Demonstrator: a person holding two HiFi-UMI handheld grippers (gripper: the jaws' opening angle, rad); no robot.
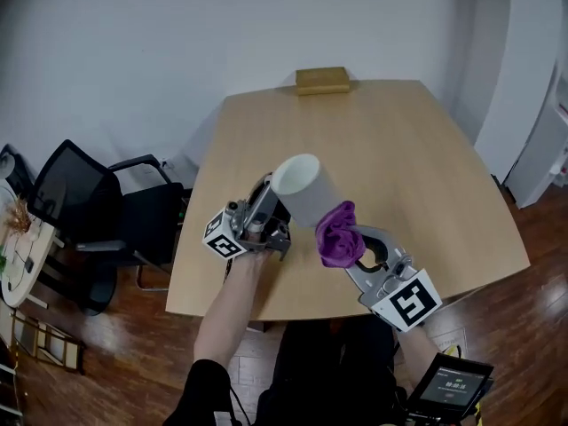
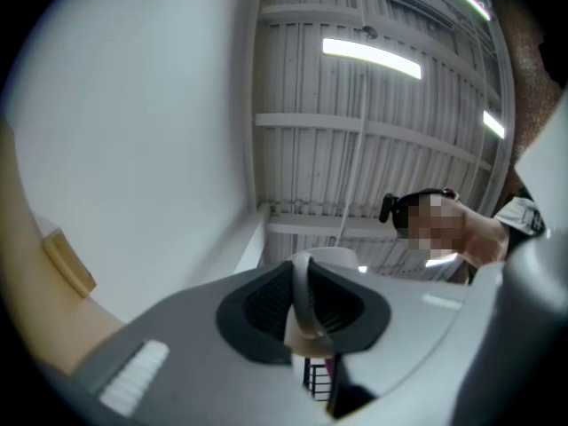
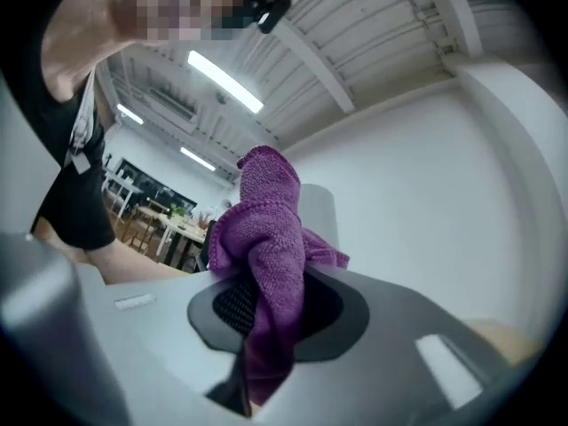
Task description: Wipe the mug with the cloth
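A white mug (image 1: 306,189) hangs tilted above the wooden table (image 1: 399,140), its open mouth turned up and to the left. My left gripper (image 1: 266,218) is shut on the mug's handle. In the left gripper view the handle (image 2: 304,298) stands pinched between the black pads, with the mug body (image 2: 335,257) behind it. My right gripper (image 1: 357,248) is shut on a bunched purple cloth (image 1: 339,235), which touches the mug's lower right side. In the right gripper view the cloth (image 3: 266,238) fills the jaws and hides most of the mug (image 3: 321,213).
A small wooden block (image 1: 322,80) lies at the table's far edge. A black office chair (image 1: 98,216) stands left of the table on the wood floor. A handheld device with a lit screen (image 1: 453,386) sits at the bottom right.
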